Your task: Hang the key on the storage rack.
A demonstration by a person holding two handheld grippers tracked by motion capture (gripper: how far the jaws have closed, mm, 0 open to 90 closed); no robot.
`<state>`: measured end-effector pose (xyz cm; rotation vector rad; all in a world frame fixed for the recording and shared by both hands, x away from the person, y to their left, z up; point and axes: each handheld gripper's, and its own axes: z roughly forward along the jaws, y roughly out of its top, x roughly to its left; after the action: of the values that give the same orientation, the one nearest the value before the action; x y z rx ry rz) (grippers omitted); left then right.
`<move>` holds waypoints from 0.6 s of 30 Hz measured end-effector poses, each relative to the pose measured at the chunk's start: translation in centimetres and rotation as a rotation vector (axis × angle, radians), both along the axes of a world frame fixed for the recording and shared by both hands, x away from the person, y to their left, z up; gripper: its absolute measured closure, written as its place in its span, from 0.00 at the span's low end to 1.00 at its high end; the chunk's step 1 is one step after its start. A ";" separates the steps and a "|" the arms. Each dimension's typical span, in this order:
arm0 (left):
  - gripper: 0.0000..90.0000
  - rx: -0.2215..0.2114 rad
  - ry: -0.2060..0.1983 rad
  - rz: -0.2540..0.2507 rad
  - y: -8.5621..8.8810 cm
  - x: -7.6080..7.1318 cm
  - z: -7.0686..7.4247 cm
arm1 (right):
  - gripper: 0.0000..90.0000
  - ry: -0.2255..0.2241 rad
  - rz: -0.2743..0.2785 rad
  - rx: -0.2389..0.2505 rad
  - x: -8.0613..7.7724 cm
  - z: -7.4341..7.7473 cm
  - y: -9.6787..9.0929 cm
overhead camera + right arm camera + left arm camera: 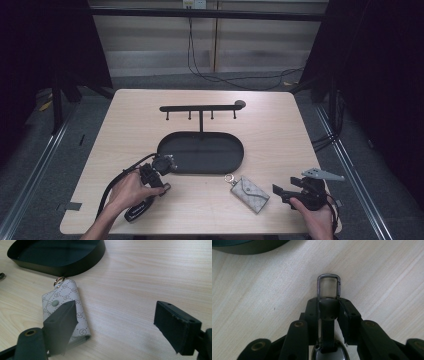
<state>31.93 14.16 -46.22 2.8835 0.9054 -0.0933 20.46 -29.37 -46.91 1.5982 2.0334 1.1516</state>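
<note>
- Gripping a key fob [328, 315] by its strap, the left gripper [161, 176] sits at about eight o'clock on the table [270, 125]; its jaws are clamped on the strap just below the metal clasp [328, 287], which leaves the clasp sticking out free, probably so that it can be slipped over a hook.
- Standing at twelve o'clock from the tray [200, 152], the hook rack [201, 109] carries a bar with small pegs hanging from it, all bare; judging by this, the fob is meant to hang there, and the tray beneath would catch anything that drops.
- Lying flat at about six o'clock, just off the tray's rim, the key pouch [249, 193] has its ring [59, 280] pointing toward the tray, an easy end to pick up.
- Waiting at about four o'clock, the right gripper [284, 192] has its jaws spread wide with nothing between them; they point toward the pouch from a little way off, seemingly ready for it next.
</note>
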 end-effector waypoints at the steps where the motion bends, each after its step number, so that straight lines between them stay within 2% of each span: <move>1: 0.79 -0.014 0.011 -0.005 0.1 0.1 0.2 | 0.21 0.000 -0.002 0.000 0.0 0.0 0.0; 5: 0.79 -0.029 0.017 -0.011 0.4 0.1 0.6 | 0.21 0.003 -0.004 0.000 0.0 0.0 0.0; 9: 0.79 -0.013 -0.007 -0.015 0.6 -0.1 1.0 | 0.21 0.002 -0.008 0.001 0.0 0.0 0.0; 12: 0.79 -0.023 -0.010 -0.012 0.8 0.0 1.6 | 0.21 0.001 -0.010 0.003 0.0 0.0 -0.1; 15: 0.79 -0.054 -0.009 -0.010 1.1 0.0 2.4 | 0.21 0.002 -0.011 0.000 0.0 0.0 0.0; 17: 0.79 -0.068 -0.031 -0.008 1.2 0.0 2.9 | 0.21 0.002 -0.012 0.000 0.0 0.0 0.0; 18: 0.79 -0.072 -0.019 -0.020 1.2 0.0 3.1 | 0.21 0.002 -0.012 0.001 0.0 0.0 -0.1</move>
<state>31.88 15.39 -43.10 2.8224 0.8518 -0.0985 20.46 -29.43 -46.94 1.6106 2.0223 1.1474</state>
